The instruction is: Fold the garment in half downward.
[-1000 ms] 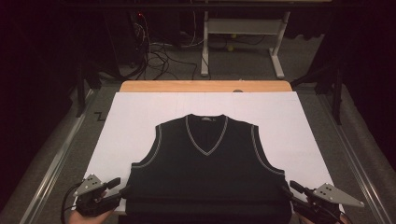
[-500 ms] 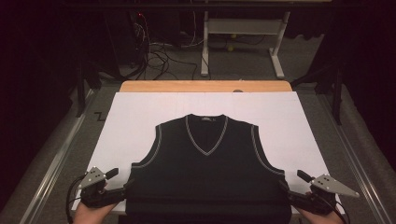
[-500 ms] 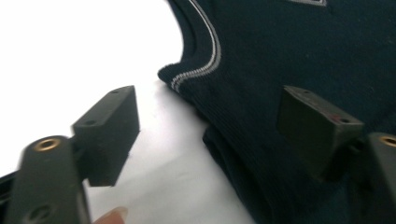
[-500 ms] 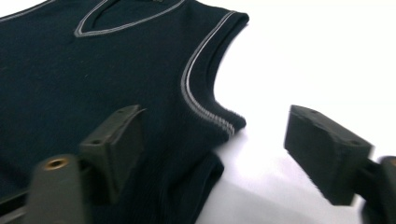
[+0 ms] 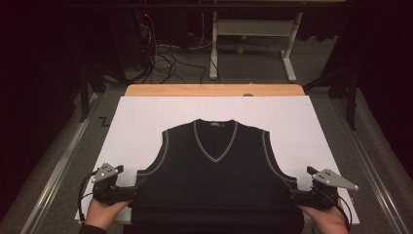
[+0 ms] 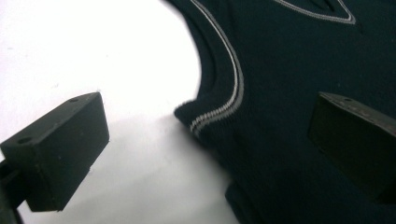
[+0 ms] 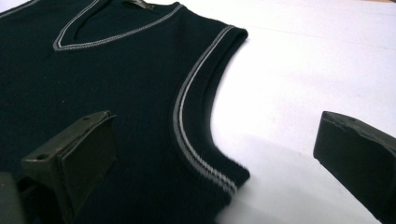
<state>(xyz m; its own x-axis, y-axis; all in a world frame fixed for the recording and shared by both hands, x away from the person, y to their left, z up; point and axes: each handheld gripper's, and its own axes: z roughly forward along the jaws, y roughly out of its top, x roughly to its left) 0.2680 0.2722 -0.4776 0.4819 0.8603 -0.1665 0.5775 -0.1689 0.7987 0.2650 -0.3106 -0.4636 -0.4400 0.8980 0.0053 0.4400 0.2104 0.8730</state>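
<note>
High view | vest (image 5: 214, 180) flat on white surface (image 5: 146, 122), neck far, bottom near | left tool (image 5: 127, 191) and right tool (image 5: 298, 195) at its side edges, jaws just opened wide, holding nothing

I see a table (image 5: 214, 90) with a wooden far edge, covered by a white sheet (image 5: 146, 122). A dark sleeveless sweater (image 5: 214, 180) (grey-trimmed V-neck) lies flat on the sheet, collar away from me.
</note>
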